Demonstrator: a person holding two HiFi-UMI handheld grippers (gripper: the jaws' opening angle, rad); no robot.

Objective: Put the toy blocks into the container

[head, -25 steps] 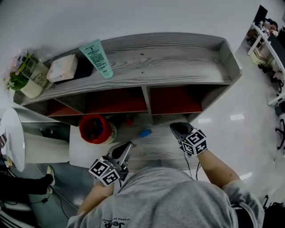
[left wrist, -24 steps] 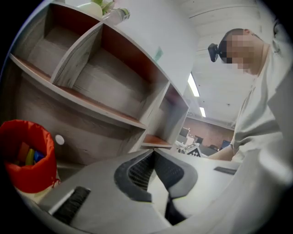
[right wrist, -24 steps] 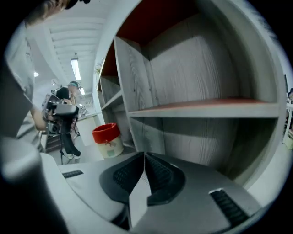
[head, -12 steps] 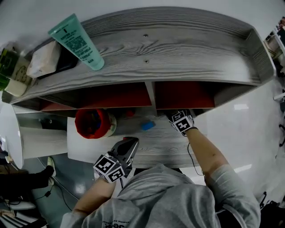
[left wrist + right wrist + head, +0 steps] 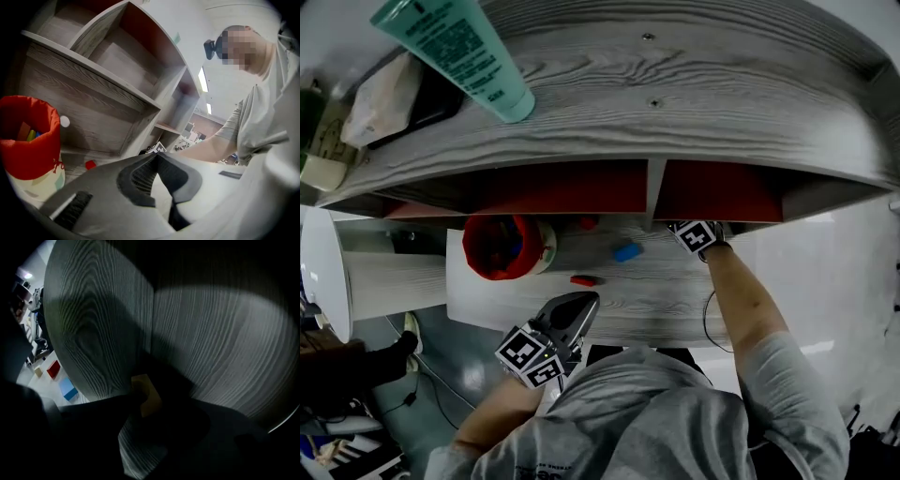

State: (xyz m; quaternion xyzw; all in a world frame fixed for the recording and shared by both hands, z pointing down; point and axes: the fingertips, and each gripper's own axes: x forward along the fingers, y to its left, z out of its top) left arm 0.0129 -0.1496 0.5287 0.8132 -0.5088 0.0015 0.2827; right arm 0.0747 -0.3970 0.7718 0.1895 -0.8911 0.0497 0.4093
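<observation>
The head view is evenly lit but dull in colour, and fisheye distortion bends the shelf [image 5: 675, 103] at the edges. The back edge of the desk [image 5: 675, 291] lies in the shelf's soft shadow. The left gripper view is bright with a soft foreground, and its ceiling lights [image 5: 204, 79] glare. The right gripper view is very dark: a curved shadow crosses the wood panel [image 5: 225, 343], and what seems a yellow block [image 5: 146, 397] barely shows.

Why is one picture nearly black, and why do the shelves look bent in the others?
Right gripper view: it looks under the shelf, in deep shadow; only a lit patch of wood and a yellow block stand out. Head view: a wide lens bows the shelf's straight edges. Left gripper view: the same lens leaves a black round rim, yet the red container is clear.
</observation>
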